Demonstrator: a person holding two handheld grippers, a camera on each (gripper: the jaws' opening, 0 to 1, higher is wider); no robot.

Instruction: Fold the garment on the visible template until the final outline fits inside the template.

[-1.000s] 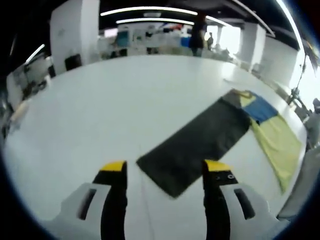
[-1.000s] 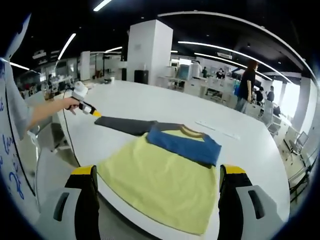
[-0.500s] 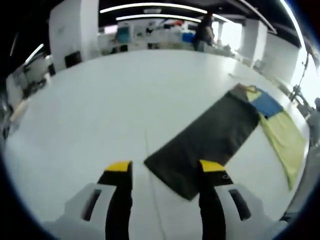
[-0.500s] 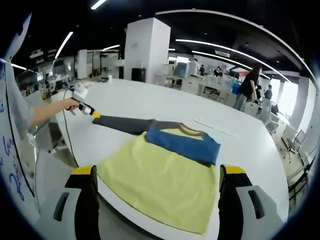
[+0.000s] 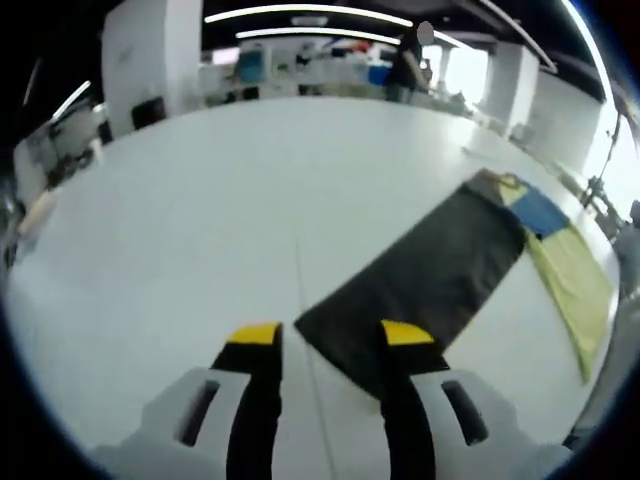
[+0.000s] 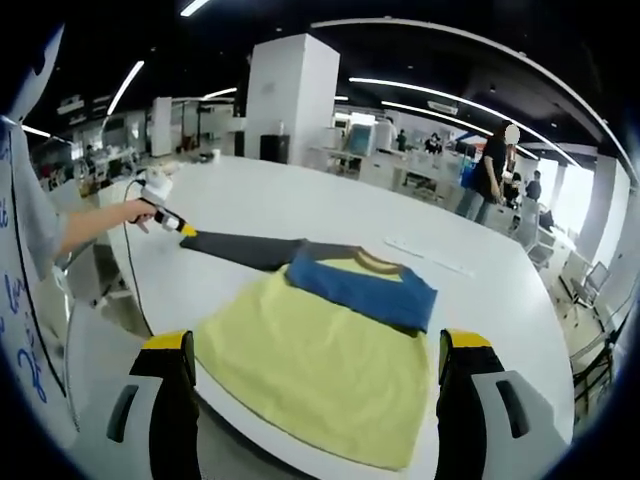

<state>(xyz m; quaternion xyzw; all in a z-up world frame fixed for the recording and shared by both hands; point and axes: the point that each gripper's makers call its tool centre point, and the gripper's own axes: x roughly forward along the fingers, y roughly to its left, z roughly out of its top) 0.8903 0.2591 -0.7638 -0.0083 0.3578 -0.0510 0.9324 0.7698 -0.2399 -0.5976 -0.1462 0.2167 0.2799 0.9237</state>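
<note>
Left gripper (image 5: 320,338) narrowly apart at the dark grey template (image 5: 420,285) corner – right gripper (image 6: 313,345) wide apart over the yellow-and-blue shirt (image 6: 325,355)

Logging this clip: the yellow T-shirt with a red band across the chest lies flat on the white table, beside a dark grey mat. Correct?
Not quite: the band across the yellow T-shirt is blue, not red, as the right gripper view shows. It does lie flat on the white table beside the dark grey mat.

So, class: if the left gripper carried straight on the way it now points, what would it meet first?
Most likely the near end of the dark grey sleeve, lying flat on the white table just beyond the left gripper. Its height above the table is unclear, so treat this as likely.
</note>
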